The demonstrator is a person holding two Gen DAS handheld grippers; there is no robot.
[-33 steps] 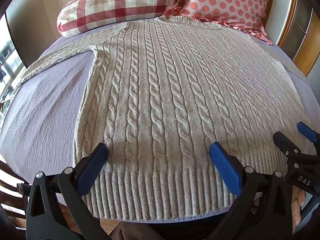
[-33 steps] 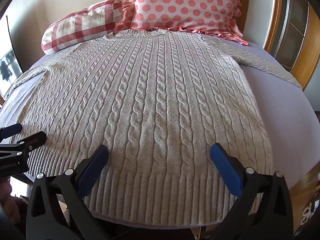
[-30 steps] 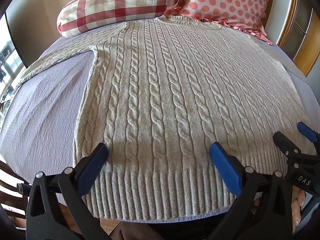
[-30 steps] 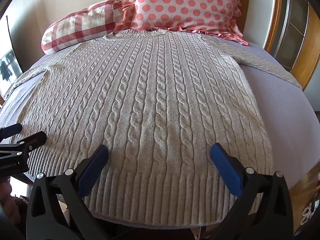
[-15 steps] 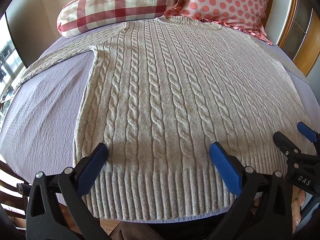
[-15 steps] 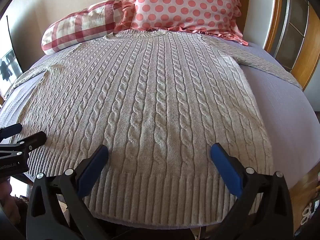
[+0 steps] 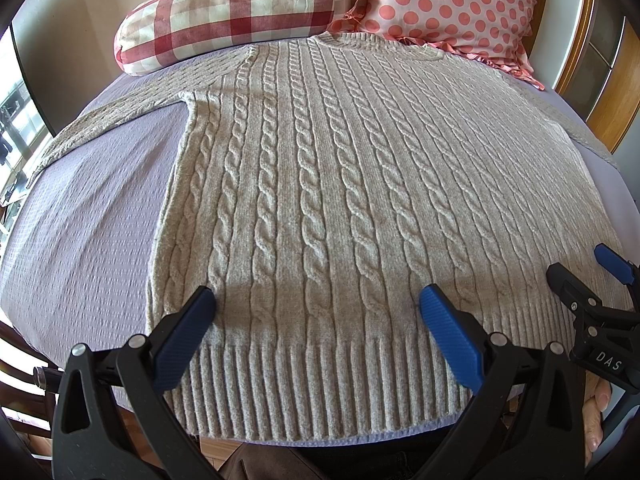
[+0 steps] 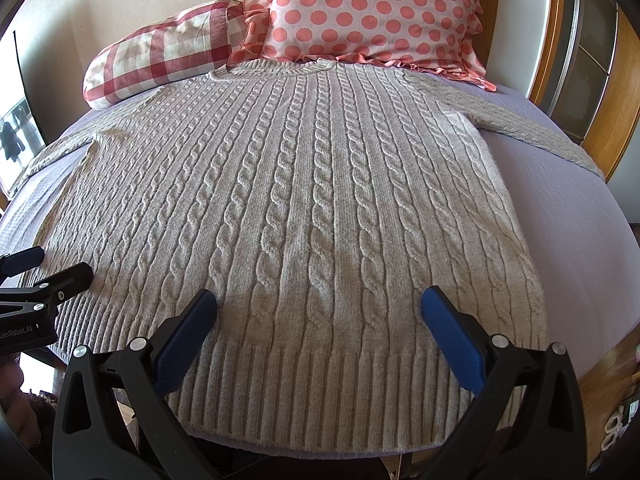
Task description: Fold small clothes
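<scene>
1. Sweater [image 7: 360,208]: beige cable-knit, spread flat face-up on a lavender bedspread [image 7: 80,240]; ribbed hem toward the near edge, neckline at the far end touching the pillows; sleeves splayed out to both sides.
2. Left gripper [image 7: 316,312]: fingers spread wide, blue pads [image 7: 448,336] apart with nothing between them; poised over the hem on the sweater's left half; can't tell if the tips touch the knit.
3. Right gripper [image 8: 318,312]: same wide spread, holding nothing; over the hem on the right half; contact with the fabric also unclear.
4. Each gripper shows at the edge of the other's view; side by side along the hem, apart from each other.
5. Checked pillow [image 8: 160,52]: red-and-white, at the head of the bed, left of the neckline.
6. Polka-dot pillow [image 8: 368,8]: pink, ruffled edge, propped behind the neckline; ruffle meets the collar.
7. Wooden frame [image 8: 560,40] along the right side of the bed.
</scene>
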